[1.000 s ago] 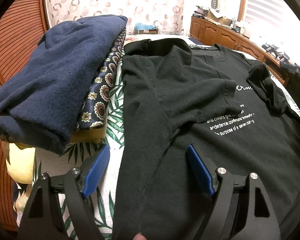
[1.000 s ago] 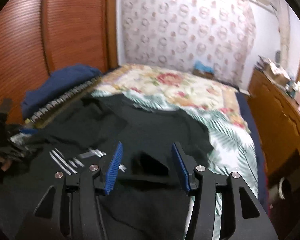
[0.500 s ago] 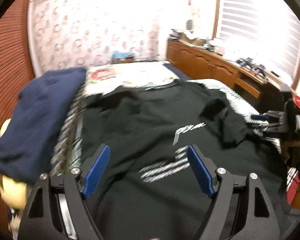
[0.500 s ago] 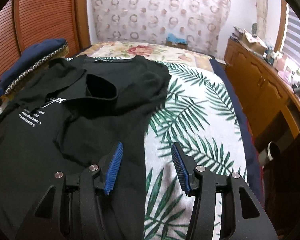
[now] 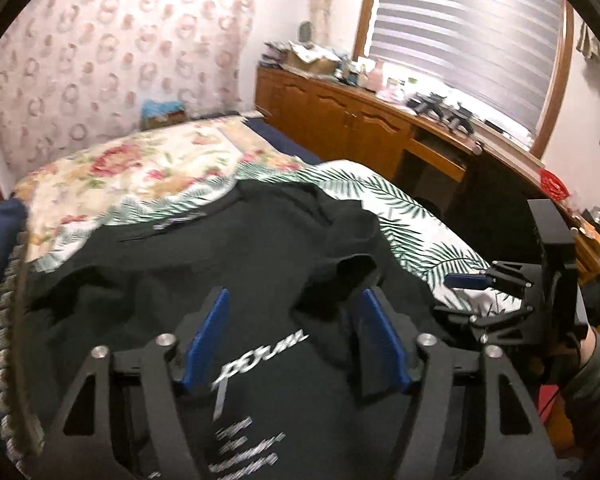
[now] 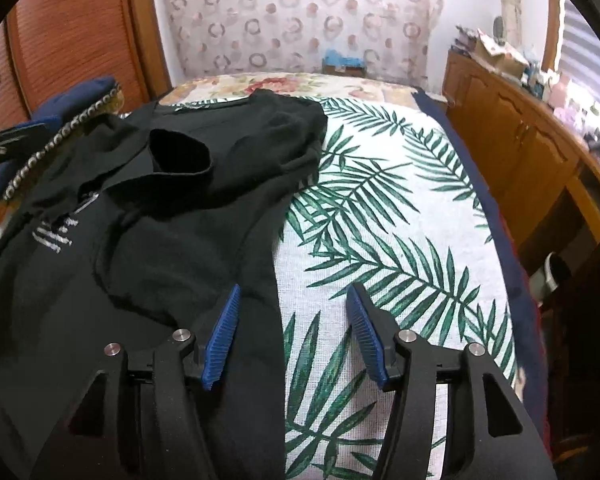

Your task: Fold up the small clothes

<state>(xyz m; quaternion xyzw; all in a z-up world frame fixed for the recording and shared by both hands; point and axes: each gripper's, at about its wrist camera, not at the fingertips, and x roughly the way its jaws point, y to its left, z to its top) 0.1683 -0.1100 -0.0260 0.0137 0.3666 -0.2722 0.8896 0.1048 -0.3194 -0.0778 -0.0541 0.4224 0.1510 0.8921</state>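
Note:
A black T-shirt with white print lies spread on the bed, its right sleeve folded in over the chest. My left gripper hovers over the printed chest. Its jaws are closing, and the blue pads press on nothing. My right gripper sits low at the shirt's right side edge. Its jaws are opening, with the black hem and the sheet between them but not pinched. In the left wrist view, the right gripper shows at the shirt's right edge, held by a sleeved hand.
A pile of folded navy and patterned clothes sits at the shirt's left. A palm-leaf sheet lies bare to the right of the shirt, with a floral blanket beyond. Wooden cabinets with clutter on top line the right wall.
My left gripper swung away from the folded pile and over the shirt's printed middle, and its jaws narrowed. My right gripper dropped to the shirt's right edge and then held there.

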